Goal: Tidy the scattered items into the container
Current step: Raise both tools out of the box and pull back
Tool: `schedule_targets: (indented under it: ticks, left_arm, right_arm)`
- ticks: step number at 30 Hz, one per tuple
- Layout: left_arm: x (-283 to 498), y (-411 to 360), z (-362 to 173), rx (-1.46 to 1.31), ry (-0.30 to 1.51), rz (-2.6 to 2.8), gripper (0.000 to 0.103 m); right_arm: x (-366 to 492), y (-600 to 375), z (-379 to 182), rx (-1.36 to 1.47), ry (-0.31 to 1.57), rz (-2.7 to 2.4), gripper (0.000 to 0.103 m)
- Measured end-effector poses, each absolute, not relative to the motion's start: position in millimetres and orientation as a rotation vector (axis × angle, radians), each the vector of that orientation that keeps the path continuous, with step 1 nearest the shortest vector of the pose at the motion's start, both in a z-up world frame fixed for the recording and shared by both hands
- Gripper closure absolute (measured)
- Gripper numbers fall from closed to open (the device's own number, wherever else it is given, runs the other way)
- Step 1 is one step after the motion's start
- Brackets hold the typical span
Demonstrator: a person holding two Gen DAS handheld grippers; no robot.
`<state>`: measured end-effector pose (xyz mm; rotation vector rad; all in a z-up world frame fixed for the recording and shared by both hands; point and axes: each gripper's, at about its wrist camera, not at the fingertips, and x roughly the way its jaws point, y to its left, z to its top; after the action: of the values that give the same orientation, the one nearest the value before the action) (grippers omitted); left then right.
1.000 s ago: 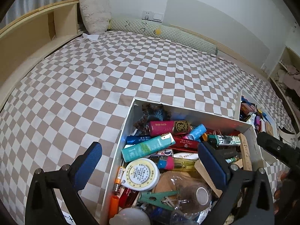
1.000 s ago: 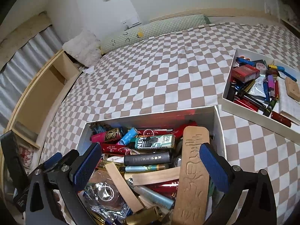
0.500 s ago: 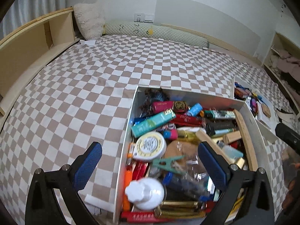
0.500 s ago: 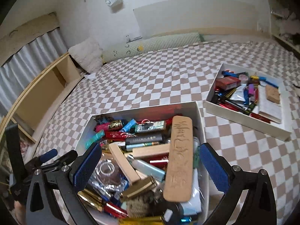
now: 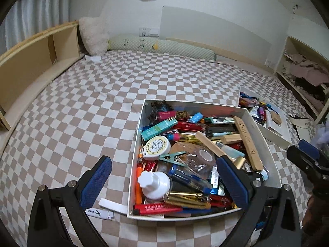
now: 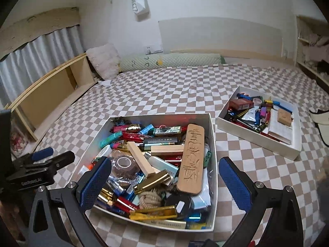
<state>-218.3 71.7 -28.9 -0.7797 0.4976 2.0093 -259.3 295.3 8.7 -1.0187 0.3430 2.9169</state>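
Note:
A large white box (image 5: 195, 105) (image 6: 213, 144) crammed with lighters, tubes, pens and wooden pieces sits on the checkered bedspread. A carved wooden plaque (image 6: 191, 158) (image 5: 247, 142) lies on top, with a white bottle (image 5: 154, 183) near the front. Outside the box, a white USB stick (image 5: 99, 213) and a white strip (image 5: 113, 204) lie on the bedspread by its front left corner. My left gripper (image 5: 164, 160) hovers open over the box's front left part, holding nothing. My right gripper (image 6: 164, 161) also hangs open and empty above the box's front.
A smaller white box (image 6: 257, 140) (image 5: 275, 133) of mixed items sits to the right. A wooden shelf unit (image 5: 30, 65) runs along the left side. A fluffy pillow (image 5: 92, 35) and green bolster (image 5: 164, 48) line the wall. Open shelves (image 5: 304, 76) hold clothes at right.
Both grippers have drawn back and up from the large box, so the whole box now shows. The USB stick and strip on the bedspread have come into view. Both stay open.

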Motion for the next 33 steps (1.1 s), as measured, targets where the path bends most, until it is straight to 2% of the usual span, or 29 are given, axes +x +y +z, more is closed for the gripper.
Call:
schedule_targets:
  ticks: [7, 33]
  left_arm:
    - [-191.4, 50.8, -13.3, -0.708, 0.495, 1.981, 0.0]
    - [-154.2, 1.0, -16.5, -0.678, 0.527, 1.941, 0.0]
  right_arm:
    - [-229.6, 290.5, 15.6, -0.958, 0.257, 2.929, 0.0]
    - [-164.1, 275.7, 12.0, -0.948, 0.236, 2.905, 0.0]
